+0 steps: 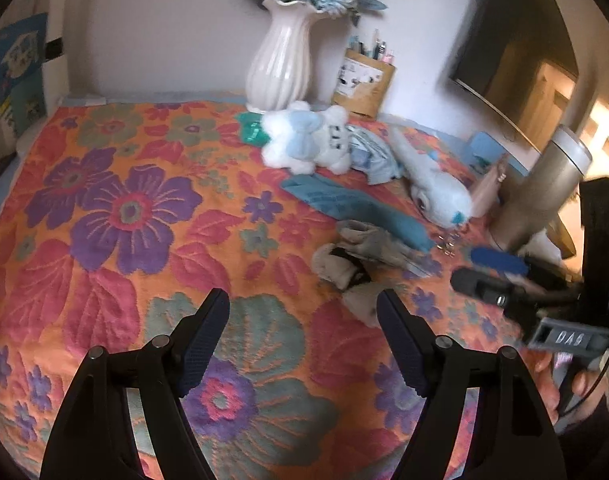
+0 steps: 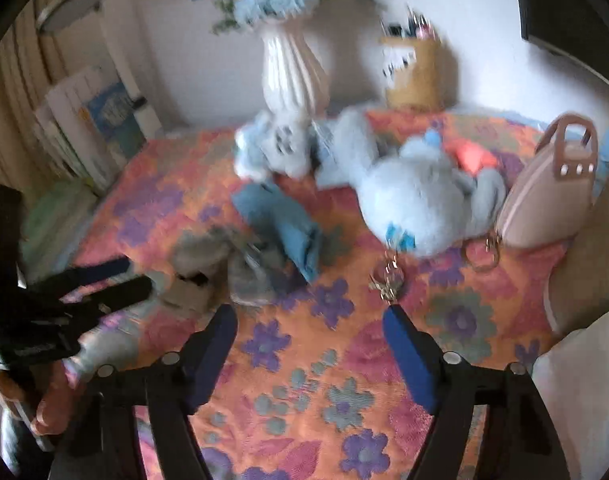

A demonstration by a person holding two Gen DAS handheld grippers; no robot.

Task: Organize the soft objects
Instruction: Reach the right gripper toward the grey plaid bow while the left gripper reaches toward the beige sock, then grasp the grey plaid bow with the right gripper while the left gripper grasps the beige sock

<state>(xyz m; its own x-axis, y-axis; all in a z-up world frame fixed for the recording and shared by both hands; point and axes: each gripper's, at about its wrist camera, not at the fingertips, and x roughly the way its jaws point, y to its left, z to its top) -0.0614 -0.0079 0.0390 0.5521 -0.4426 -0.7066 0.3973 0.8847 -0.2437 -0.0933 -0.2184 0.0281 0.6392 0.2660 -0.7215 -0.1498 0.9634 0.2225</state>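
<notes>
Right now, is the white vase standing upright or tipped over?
Upright: the white vase stands on its base at the back of the floral cloth, flowers rising from its mouth.

Left gripper [image 1: 304, 312] gapes over floral cloth [image 1: 104, 208].

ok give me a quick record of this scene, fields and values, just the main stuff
surface: floral cloth
left claw: open, empty, over the cloth
right claw: open, empty, over the cloth
nearest soft item: grey socks, ahead of the left claw
other soft items: white plush, pale blue plush, folded blue cloth
back of surface: white vase, pen box
right edge: pink bag
</notes>
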